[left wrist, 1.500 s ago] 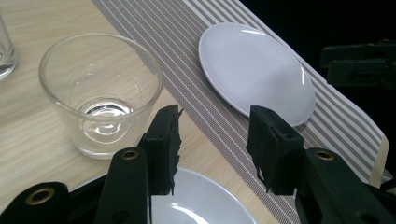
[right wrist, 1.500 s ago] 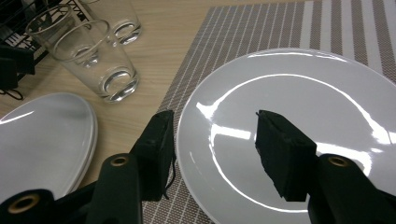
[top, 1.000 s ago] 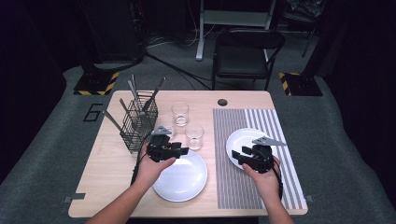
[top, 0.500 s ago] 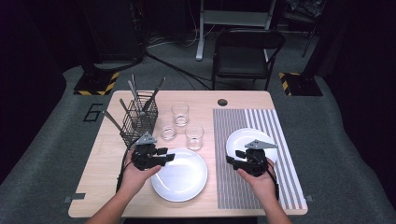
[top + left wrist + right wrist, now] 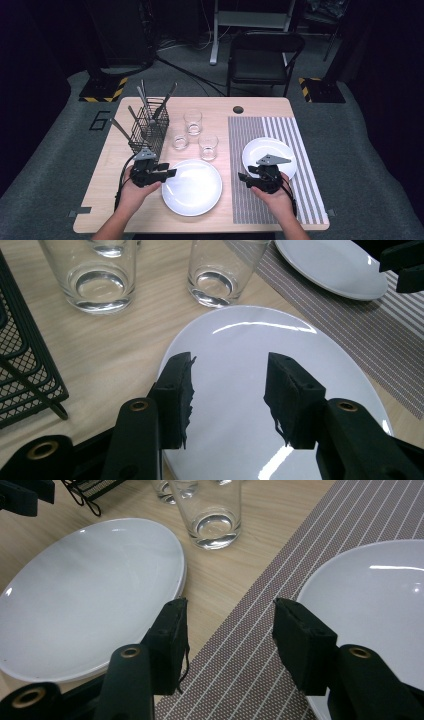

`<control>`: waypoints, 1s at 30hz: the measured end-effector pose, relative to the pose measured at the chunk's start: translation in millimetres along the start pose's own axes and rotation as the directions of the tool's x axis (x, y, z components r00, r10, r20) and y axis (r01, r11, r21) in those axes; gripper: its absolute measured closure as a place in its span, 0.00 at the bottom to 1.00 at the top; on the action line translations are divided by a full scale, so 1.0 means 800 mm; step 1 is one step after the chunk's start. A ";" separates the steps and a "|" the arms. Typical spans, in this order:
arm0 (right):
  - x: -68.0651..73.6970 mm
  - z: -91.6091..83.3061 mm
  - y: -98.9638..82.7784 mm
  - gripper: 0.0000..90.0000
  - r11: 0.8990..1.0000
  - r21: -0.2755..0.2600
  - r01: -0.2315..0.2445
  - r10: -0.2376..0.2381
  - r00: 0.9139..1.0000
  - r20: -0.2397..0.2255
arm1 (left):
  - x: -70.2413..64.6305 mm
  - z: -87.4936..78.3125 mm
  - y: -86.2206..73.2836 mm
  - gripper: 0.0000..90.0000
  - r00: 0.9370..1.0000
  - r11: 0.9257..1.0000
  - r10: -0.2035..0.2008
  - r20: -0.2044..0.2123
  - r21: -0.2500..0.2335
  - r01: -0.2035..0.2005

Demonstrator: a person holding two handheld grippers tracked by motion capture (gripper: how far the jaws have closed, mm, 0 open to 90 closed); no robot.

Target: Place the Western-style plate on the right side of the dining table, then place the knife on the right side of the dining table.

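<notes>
Plates first: the big white plate [image 5: 192,186] lies flat on the bare wood near the front edge of the table [image 5: 215,105], about in the middle. My left gripper [image 5: 167,173] hangs just over this plate's left rim. Its jaws stand apart with nothing between them, so it is let go. In the left gripper view I see the plate's shiny face between the two black jaws.

The small white plate [image 5: 265,152] lies on the striped mat [image 5: 250,200], which covers the right part of the table. My right gripper [image 5: 243,177] is at the mat's left edge, between the two plates. Its jaws are apart too and grip nothing. In the right gripper view, mat and wood show between them.

Three glasses [image 5: 208,146] stand upright behind the big plate, close together near the middle of the table. The black wire basket [image 5: 150,131] stands toward the left edge, just behind my left hand [image 5: 134,192], with cutlery [image 5: 144,95] sticking up out of it.
</notes>
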State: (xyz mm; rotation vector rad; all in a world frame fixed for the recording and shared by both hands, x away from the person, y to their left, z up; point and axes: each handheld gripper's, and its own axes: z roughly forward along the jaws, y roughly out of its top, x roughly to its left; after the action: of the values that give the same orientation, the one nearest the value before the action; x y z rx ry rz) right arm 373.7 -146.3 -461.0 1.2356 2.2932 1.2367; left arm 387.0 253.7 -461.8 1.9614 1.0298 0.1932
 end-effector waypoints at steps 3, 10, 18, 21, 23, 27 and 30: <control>0.001 0.001 -0.004 0.53 1.000 -0.005 -0.002 0.002 1.000 -0.007 | -0.001 -0.001 -0.003 0.59 1.000 1.000 0.020 0.001 0.011 -0.020; 0.004 0.002 -0.009 0.53 1.000 -0.008 0.002 -0.002 1.000 -0.024 | 0.001 -0.003 -0.003 0.59 1.000 1.000 0.022 -0.009 0.001 -0.022; 0.005 0.004 -0.008 0.53 1.000 -0.005 -0.003 0.003 0.999 -0.034 | 0.006 -0.013 0.002 0.58 1.000 1.000 0.001 -0.016 0.000 -0.001; 0.004 0.005 -0.009 0.53 1.000 0.005 0.004 -0.004 0.999 -0.036 | 0.008 -0.015 0.005 0.58 1.000 1.000 0.002 -0.018 0.002 -0.002; 0.004 0.004 -0.009 0.53 1.000 0.004 0.001 -0.001 0.999 -0.035 | 0.008 -0.018 0.007 0.58 1.000 1.000 -0.004 -0.027 -0.006 0.004; 0.005 0.007 -0.010 0.53 1.000 0.012 0.003 -0.002 0.999 -0.036 | 0.010 -0.028 0.013 0.59 0.999 1.000 -0.005 -0.044 -0.023 0.004; 0.006 0.009 -0.009 0.53 1.000 0.017 0.005 -0.005 0.999 -0.039 | 0.013 -0.037 0.019 0.61 0.998 0.999 -0.015 -0.060 -0.042 0.012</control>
State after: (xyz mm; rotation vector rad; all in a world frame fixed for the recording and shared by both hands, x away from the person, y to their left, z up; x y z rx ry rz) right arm 370.9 -140.2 -470.4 1.2211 2.3375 1.2529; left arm 388.1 275.7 -434.9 1.9206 1.0696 0.2661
